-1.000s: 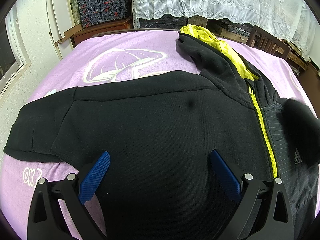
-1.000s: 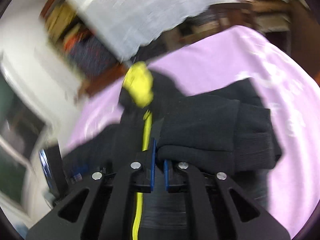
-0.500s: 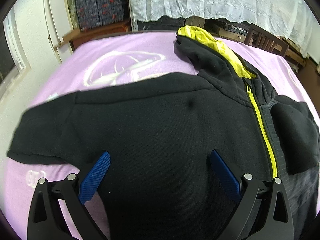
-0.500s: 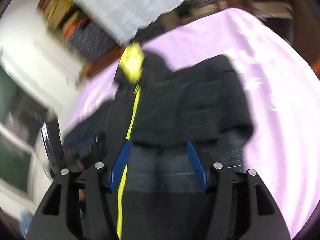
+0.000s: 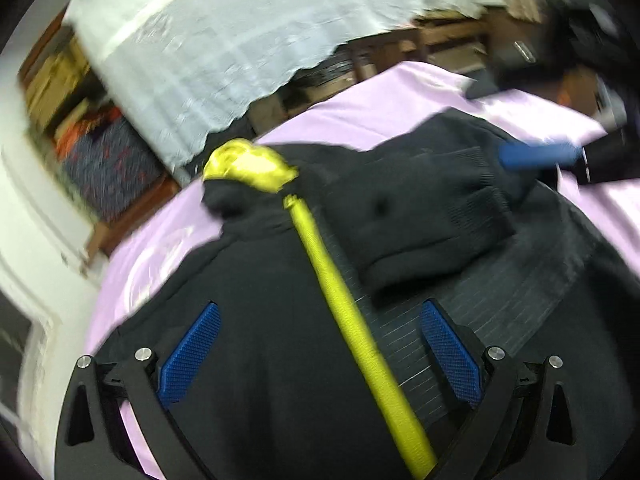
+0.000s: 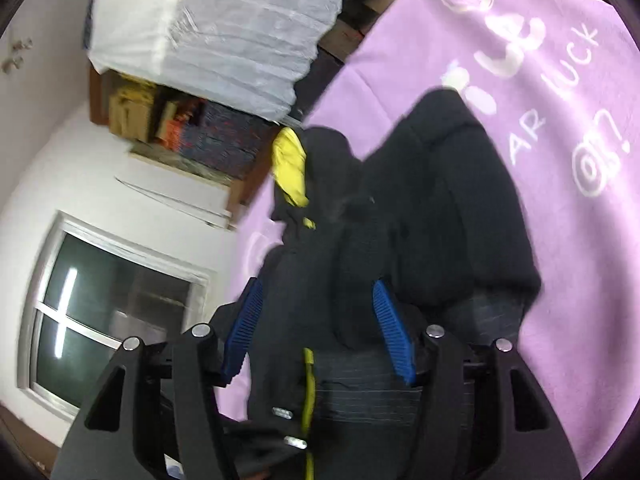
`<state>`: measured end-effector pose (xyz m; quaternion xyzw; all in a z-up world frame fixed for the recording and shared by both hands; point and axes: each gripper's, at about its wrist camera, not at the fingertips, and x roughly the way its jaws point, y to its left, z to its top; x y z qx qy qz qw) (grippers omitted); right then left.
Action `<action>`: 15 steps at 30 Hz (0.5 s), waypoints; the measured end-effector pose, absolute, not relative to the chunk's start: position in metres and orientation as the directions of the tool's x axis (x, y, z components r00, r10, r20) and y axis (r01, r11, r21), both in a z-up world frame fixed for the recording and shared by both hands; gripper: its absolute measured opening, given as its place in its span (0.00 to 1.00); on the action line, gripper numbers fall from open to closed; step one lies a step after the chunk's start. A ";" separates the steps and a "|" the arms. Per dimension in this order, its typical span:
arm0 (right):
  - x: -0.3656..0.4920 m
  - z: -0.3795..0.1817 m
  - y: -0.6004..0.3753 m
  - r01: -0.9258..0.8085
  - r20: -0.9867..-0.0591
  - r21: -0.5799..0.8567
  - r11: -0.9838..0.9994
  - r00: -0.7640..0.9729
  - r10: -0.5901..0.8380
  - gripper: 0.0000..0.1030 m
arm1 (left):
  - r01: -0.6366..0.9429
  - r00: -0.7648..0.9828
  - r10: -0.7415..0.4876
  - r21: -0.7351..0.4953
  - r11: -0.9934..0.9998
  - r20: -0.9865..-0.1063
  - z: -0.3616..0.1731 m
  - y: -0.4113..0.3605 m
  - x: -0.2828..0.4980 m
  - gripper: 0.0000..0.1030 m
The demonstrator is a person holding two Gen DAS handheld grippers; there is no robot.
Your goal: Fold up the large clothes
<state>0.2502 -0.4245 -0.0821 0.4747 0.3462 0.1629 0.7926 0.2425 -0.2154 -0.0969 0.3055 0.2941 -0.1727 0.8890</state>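
A black hoodie (image 5: 256, 320) with a yellow zipper (image 5: 340, 304) and yellow hood lining (image 5: 248, 164) lies front-up on a purple bed sheet (image 5: 400, 92). One sleeve (image 5: 420, 232) is folded across its chest. My left gripper (image 5: 320, 354) hovers open over the lower front, its blue pads either side of the zipper. My right gripper (image 6: 318, 332) is open above the hoodie (image 6: 440, 208), with cloth below its pads and nothing pinched. One of its blue pads (image 5: 536, 154) shows beside the sleeve cuff in the left wrist view.
Shelves draped in a white lace cloth (image 5: 240, 48) and wooden furniture (image 5: 132, 208) stand past the far edge of the bed. A white wall with a window (image 6: 100, 308) is on the left. Bare printed sheet (image 6: 560, 80) lies to the right of the hoodie.
The right gripper opened and let go of the sleeve, which now lies folded on the chest. The left gripper swung right from the left sleeve to over the zipper and rolled.
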 end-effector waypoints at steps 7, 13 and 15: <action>0.237 -0.084 -0.457 0.152 -0.408 0.861 0.485 0.774 0.483 0.56 | 0.497 0.793 -0.098 0.545 0.675 -0.601 -0.106 -0.253 0.255 0.97; 0.230 -0.099 -0.480 0.200 -0.381 0.900 0.387 0.792 0.477 0.56 | 0.545 0.794 -0.114 0.615 0.570 -0.597 -0.118 -0.246 0.246 0.97; 0.231 -0.101 -0.479 0.202 -0.377 0.904 0.376 0.789 0.484 0.56 | 0.554 0.781 -0.117 0.593 0.584 -0.613 -0.119 -0.244 0.249 0.97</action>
